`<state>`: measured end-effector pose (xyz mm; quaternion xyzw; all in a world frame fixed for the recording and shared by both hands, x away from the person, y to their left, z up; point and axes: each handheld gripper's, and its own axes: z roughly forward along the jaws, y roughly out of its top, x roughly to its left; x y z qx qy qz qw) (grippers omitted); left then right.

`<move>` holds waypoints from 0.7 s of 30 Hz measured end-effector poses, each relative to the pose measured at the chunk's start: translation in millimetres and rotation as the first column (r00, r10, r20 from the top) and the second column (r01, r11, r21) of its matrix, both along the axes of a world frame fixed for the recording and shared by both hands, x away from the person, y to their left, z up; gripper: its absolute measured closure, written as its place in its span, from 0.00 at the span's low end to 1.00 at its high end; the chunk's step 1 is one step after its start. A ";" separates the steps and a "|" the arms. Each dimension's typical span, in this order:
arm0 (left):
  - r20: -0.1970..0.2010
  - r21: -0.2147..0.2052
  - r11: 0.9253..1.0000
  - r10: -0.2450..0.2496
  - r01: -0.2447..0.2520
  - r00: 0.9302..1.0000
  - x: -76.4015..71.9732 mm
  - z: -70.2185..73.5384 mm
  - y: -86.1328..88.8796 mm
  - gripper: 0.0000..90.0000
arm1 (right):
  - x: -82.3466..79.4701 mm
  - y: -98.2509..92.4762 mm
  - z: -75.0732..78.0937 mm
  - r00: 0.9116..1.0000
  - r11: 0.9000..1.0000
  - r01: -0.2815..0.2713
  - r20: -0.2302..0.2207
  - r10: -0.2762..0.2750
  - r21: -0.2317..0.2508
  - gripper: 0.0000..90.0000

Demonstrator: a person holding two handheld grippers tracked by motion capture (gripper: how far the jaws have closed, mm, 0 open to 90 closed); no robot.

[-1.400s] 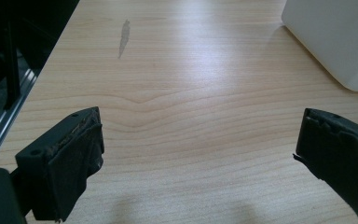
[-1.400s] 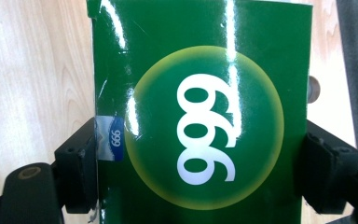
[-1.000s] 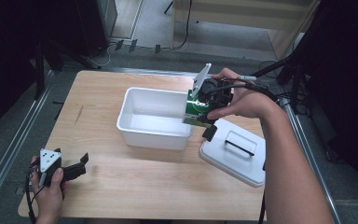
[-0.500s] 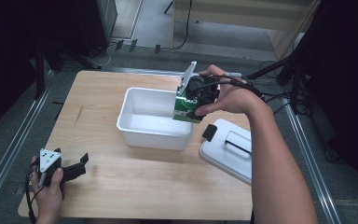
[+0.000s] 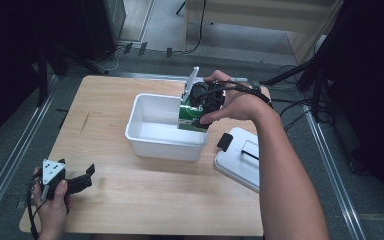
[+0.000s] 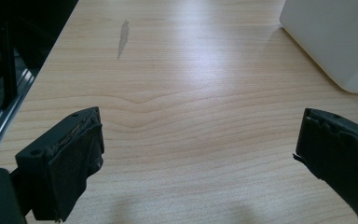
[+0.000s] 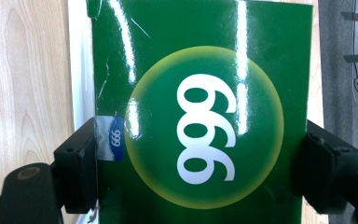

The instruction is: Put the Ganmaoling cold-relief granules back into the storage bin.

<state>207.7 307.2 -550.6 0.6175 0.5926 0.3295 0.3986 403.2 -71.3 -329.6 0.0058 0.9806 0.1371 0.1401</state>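
A green box marked "999" (image 7: 200, 126) is clamped between the jaws of my right gripper (image 5: 200, 107), which is shut on it. In the high view that green box (image 5: 192, 116) hangs tilted over the right end of the white tub (image 5: 150, 142), its lower edge inside the rim. My left gripper (image 5: 82, 180) rests at the table's front left corner, far from the tub. In the left gripper view its two black pads (image 6: 74, 158) stand wide apart over bare wood, with nothing between them.
The tub's white lid (image 5: 242, 157), with a black clip and handle, lies flat to the right of the tub near the table's right edge. A dark smudge (image 6: 123, 37) marks the wood on the left. Cables trail off behind the table.
My right gripper has carried the green box leftward from above the lid to over the tub's right end and lowered it. The left gripper has stayed put.
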 end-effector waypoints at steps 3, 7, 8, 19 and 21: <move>0.001 0.000 1.000 0.001 -0.001 1.000 0.0 -0.1 0.0 0.02 | 0.3 2.8 -1.6 1.000 1.000 -0.007 0.003 0.007 -0.001 0.18; 0.001 -0.002 1.000 0.001 -0.001 1.000 0.0 -0.1 0.2 0.02 | 0.7 7.1 -5.6 1.000 1.000 -0.008 0.005 0.008 -0.016 0.18; 0.001 -0.002 1.000 0.001 -0.001 1.000 0.0 -0.1 0.2 0.02 | 1.8 8.1 -7.0 1.000 1.000 -0.019 0.010 0.019 -0.016 0.18; 0.002 -0.003 1.000 0.001 -0.001 1.000 0.1 -0.1 0.4 0.02 | 7.3 13.3 -29.8 1.000 0.999 -0.009 0.011 0.010 -0.036 0.18; 0.001 -0.002 1.000 0.001 -0.001 1.000 0.2 -0.1 0.3 0.02 | 6.8 13.8 -31.9 1.000 0.999 0.002 0.009 -0.002 -0.035 0.18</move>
